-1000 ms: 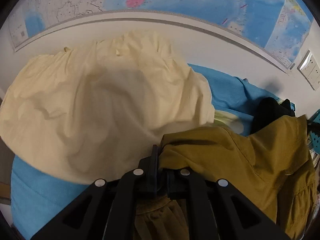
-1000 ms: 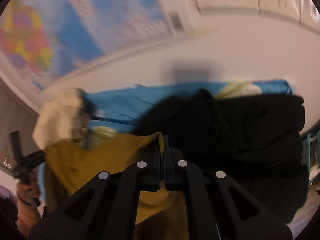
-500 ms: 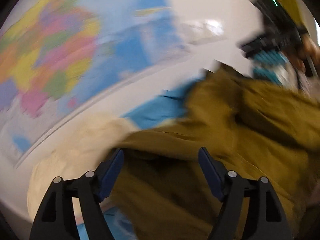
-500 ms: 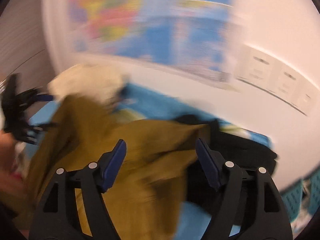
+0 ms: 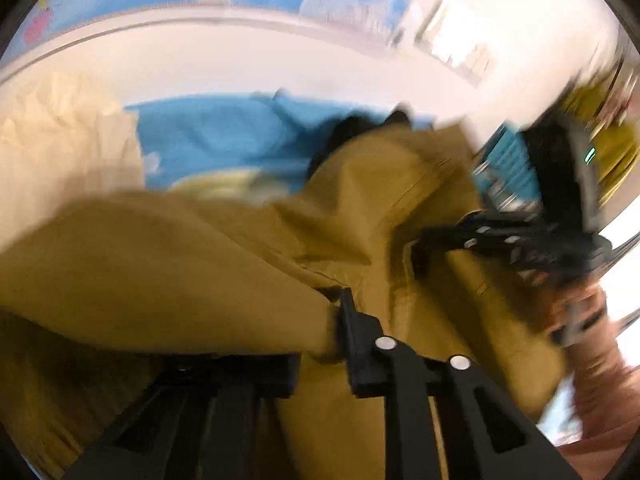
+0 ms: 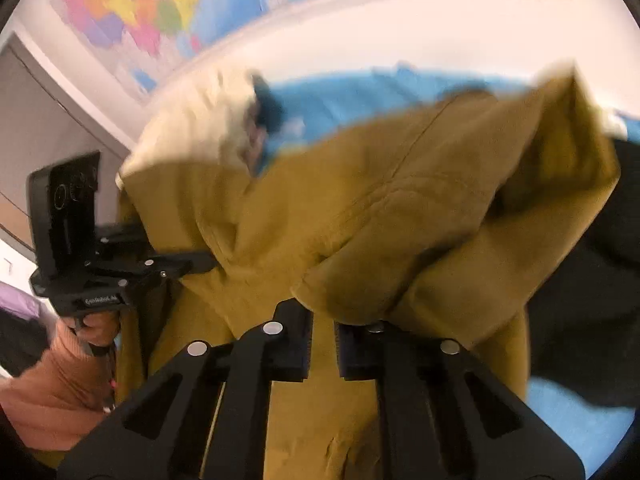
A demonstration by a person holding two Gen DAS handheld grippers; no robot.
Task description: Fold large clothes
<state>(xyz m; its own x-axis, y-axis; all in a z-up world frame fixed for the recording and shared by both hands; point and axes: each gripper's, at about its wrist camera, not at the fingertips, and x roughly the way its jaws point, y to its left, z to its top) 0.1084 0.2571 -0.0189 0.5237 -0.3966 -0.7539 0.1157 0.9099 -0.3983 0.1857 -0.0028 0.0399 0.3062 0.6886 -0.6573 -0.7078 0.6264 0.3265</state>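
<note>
A mustard-yellow garment [image 5: 160, 272] is bunched up over the blue bedsheet [image 5: 224, 136]. My left gripper [image 5: 324, 320] has a fold of it between its closing jaws, and the cloth drapes over and hides the left finger. Seen from the right wrist, the same left gripper [image 6: 208, 262] bites the garment's [image 6: 400, 208] left side. My right gripper [image 6: 324, 328] is closing on another fold, with cloth filling the narrow gap and piled over the fingertips. In the left wrist view the right gripper [image 5: 420, 252] pinches the garment's right side. Both views are blurred by motion.
A cream cloth [image 5: 60, 140] lies heaped at the left of the bed. A black garment [image 6: 592, 280] lies at the right. A world map [image 6: 132, 0] hangs on the white wall behind. A teal basket [image 5: 508, 168] stands at the right. The person's hand [image 6: 52, 392] holds the left tool.
Both grippers let go of the mustard garment, opened wide while swinging across it, and have now closed on new folds. The garment sits bunched higher between them.
</note>
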